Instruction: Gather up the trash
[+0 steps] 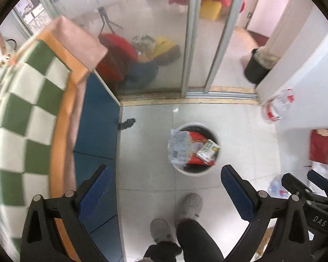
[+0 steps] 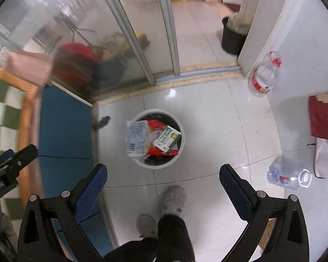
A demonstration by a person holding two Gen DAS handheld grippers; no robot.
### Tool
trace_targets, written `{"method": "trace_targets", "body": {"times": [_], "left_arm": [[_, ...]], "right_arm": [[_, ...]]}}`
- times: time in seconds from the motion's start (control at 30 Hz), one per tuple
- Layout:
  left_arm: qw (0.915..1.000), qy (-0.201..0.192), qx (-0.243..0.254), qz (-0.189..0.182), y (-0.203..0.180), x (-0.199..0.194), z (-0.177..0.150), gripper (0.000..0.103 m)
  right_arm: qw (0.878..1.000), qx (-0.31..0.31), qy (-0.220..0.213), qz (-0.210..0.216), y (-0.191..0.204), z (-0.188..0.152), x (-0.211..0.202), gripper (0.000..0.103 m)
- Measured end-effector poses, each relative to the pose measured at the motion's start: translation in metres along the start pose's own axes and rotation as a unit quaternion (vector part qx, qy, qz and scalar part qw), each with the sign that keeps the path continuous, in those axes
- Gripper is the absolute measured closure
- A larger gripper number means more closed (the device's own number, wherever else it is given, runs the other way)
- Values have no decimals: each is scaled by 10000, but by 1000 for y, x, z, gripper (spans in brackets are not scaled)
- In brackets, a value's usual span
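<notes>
Both jaws wide apart, empty, high over the bin [image 2: 158, 138]. Wrappers [image 2: 150, 137] heaped below the right gripper [image 2: 163, 180]; left gripper [image 1: 165, 182] likewise. Risk: the overhanging wrapper may slide out.

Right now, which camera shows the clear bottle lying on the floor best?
The right wrist view: the lying bottle is whole and unobstructed. In the left wrist view, the bottle is mostly hidden behind the right gripper.
</notes>
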State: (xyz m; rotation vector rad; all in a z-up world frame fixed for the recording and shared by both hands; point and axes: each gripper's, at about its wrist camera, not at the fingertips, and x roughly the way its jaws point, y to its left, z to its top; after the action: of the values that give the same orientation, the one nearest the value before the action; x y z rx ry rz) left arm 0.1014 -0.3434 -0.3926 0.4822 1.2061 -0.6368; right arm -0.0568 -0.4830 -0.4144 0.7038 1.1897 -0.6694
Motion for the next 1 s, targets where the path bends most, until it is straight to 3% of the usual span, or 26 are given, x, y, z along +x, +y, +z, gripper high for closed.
{"method": "trace_targets", "body": {"times": [0.27,0.5,0.73,1.0], "left_arm": [[9972,-387,-1,-643,23,-160,-33,0],[9922,-715,-10,-1019,42,-257,-59,0],[9877,-976,-220,-1202,56,-313,-79,0],[9847,-1109,-295,-1313,60,-333,-91,0]], "right_arm": [[9978,-8,-592,289,27,-58,-197,0],[9936,-182,-966,553,49,-103,-309,0],[9885,-469,-1148,870,63,-127,-378,0],[9849,-620,-1260,1012,64,-131,-416,0]]}}
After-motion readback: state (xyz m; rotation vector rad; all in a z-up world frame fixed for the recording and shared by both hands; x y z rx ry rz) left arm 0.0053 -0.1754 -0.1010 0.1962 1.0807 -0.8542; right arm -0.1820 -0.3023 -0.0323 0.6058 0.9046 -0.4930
